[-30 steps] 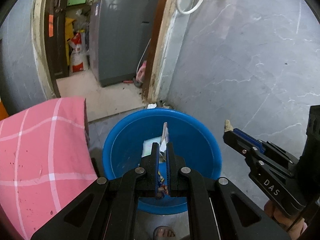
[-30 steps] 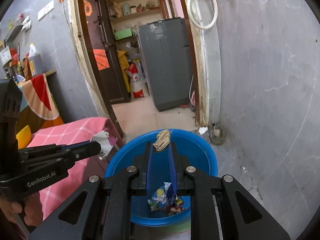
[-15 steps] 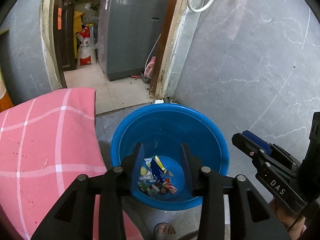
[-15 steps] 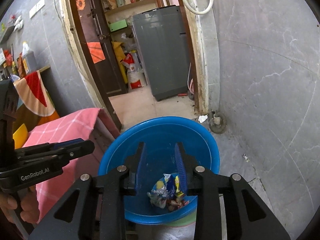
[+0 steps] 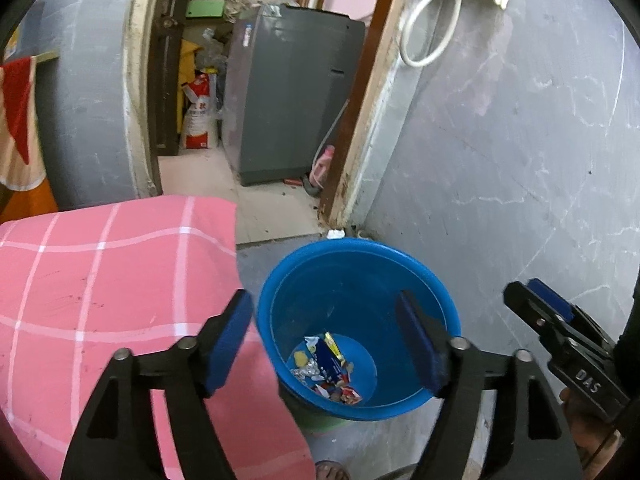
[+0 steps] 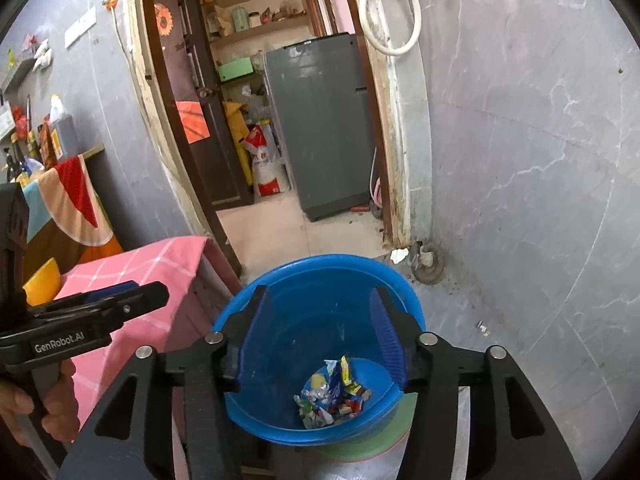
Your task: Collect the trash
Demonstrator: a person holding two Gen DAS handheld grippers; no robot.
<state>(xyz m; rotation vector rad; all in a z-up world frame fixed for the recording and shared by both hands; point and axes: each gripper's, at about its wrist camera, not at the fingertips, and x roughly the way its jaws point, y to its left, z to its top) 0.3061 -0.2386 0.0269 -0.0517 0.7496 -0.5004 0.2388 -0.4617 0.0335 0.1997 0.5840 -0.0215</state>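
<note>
A blue plastic bucket [image 5: 416, 268] stands on the floor below both grippers; it also shows in the right wrist view [image 6: 280, 280]. Several wrappers and scraps of trash [image 5: 326, 372] lie at its bottom, seen too in the right wrist view [image 6: 332, 392]. My left gripper [image 5: 326, 320] is open and empty above the bucket's left rim. My right gripper [image 6: 320, 312] is open and empty above the bucket. Each gripper shows from the side in the other's view: the right one [image 5: 560, 332] and the left one [image 6: 100, 308].
A pink checked cloth covers a table [image 5: 100, 280] left of the bucket. A grey marbled wall [image 5: 520, 140] stands on the right. A doorway behind leads to a grey washing machine [image 5: 288, 92]. A small white scrap [image 6: 398, 255] lies on the floor by the door frame.
Both grippers have opened wide. The paper scrap in the left and the brown scrap in the right are gone from the fingers. Both grippers have risen above the bucket.
</note>
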